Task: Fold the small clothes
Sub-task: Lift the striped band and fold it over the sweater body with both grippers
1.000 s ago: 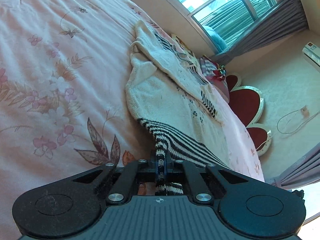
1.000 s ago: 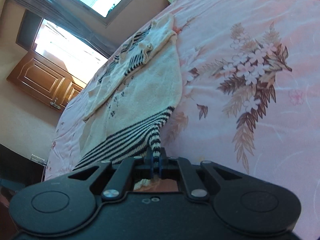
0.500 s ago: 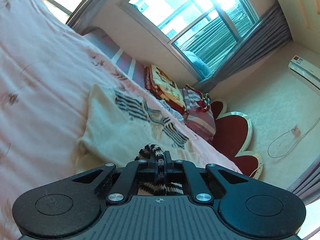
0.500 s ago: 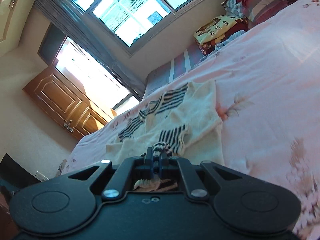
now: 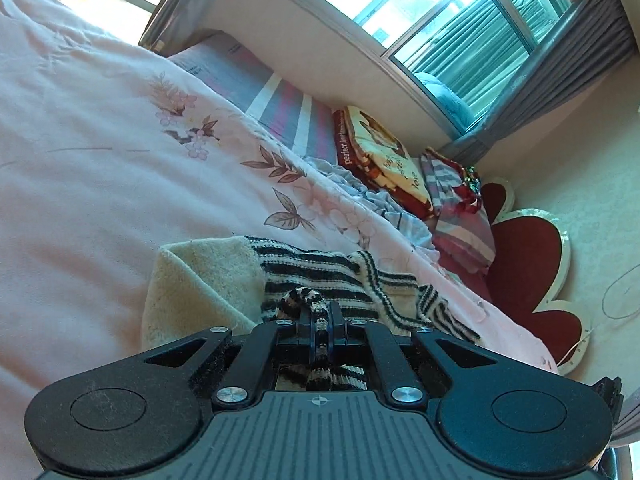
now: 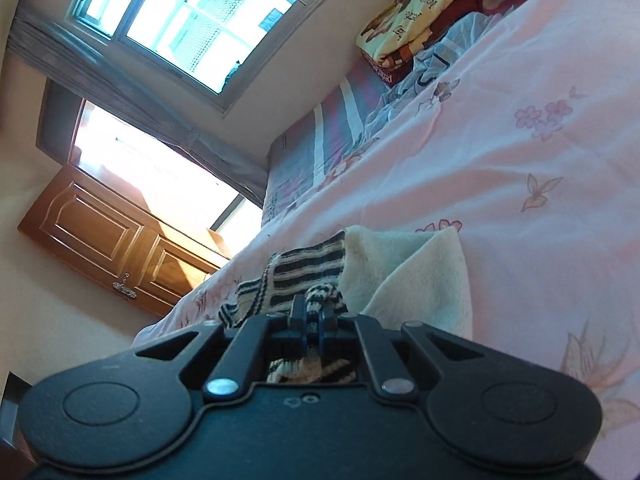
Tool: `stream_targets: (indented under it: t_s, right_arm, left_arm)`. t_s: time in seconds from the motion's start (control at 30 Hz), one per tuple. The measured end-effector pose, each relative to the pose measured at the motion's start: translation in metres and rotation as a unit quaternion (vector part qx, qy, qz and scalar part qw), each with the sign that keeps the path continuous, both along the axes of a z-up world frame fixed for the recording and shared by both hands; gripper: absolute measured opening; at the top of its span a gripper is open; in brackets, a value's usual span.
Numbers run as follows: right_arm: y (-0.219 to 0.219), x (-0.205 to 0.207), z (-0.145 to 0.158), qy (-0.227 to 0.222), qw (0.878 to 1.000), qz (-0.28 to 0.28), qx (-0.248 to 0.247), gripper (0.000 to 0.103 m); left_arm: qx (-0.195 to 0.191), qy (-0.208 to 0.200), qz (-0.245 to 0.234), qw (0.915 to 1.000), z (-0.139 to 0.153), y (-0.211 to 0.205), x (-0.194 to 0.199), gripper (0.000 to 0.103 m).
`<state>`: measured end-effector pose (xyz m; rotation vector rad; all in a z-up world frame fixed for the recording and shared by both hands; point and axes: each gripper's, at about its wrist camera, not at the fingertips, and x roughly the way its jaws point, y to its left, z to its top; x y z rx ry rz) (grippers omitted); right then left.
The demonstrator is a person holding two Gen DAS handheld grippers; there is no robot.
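On top of the bed with the pale pink floral cover [image 5: 80,168], the small cream knitted sweater with black stripes [image 5: 200,280] lay bunched up and doubled over, right in front of both cameras. So basically each gripper had a bit of the striped hem. The black left gripper [image 5: 320,322] had its jaws pressed together on a fold of the striped knit, which looped up over the tips and ran back down between them. Same deal on the other side: the black right gripper [image 6: 315,316] had its jaws clamped on the sweater [image 6: 416,276], with a little hump of striped fabric poking up past the tips and more of it showing underneath.

In the left wrist view the plain cream part sat to the left and the striped band to the right; in the right wrist view it was flipped, stripes left, cream right.

Further up the bed there was a folded blanket in yellow and dark red with lettering [image 5: 384,164], next to some striped bedding. A red scalloped headboard with a pale rim [image 5: 532,264] stood at the end, and a big window with grey curtains [image 6: 192,28] let in a lot of light. The right wrist view also showed a brown wooden panelled door [image 6: 112,240].
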<state>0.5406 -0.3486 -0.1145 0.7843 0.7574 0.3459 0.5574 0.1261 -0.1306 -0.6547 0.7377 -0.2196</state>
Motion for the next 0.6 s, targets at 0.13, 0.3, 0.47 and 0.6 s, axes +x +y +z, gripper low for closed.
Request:
stream_targets:
  t_s: [0.13, 0.3, 0.47, 0.6]
  right_arm:
    - [0.005, 0.019, -0.01, -0.016, 1.0, -0.007, -0.016, 0.029]
    - [0.0, 0.023, -0.015, -0.056, 0.998, -0.027, 0.015, 0.041]
    - [-0.017, 0.01, -0.014, -0.084, 0.992, -0.077, 0.045, 0.045]
    - [-0.019, 0.007, 0.0, -0.083, 0.996, -0.04, -0.001, 0.045]
  left_arm:
    - [-0.049, -0.017, 0.02, 0.9985, -0.021, 0.003, 0.016, 0.006]
    - [-0.039, -0.067, 0.035, 0.9964, -0.025, -0.007, 0.02, 0.076]
    - [-0.003, -0.084, 0.038, 0.9958, -0.016, -0.009, 0.019, 0.08]
    - [0.06, -0.07, 0.008, 0.9957, -0.004, -0.014, 0.016, 0.069]
